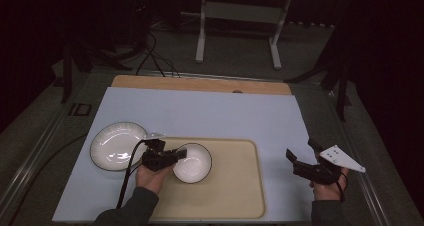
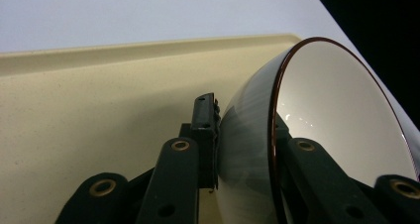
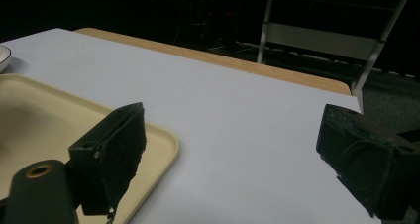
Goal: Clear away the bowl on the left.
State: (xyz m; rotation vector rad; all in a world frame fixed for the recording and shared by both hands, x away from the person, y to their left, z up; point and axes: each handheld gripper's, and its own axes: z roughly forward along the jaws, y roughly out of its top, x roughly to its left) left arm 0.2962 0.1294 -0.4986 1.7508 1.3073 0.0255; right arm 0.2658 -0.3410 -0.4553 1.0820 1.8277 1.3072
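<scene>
A white bowl with a dark rim sits on the left part of a cream tray. My left gripper is shut on the bowl's left rim; in the left gripper view one jaw presses the outside wall and the other lies inside the bowl. A white plate with a dark rim lies on the table left of the tray. My right gripper hovers open over the table to the right of the tray, its jaws wide apart and nothing between them.
A pale blue mat covers the table, with a wooden strip along the far edge. The tray's corner lies near the right gripper's left jaw. A white table frame and cables stand on the floor beyond.
</scene>
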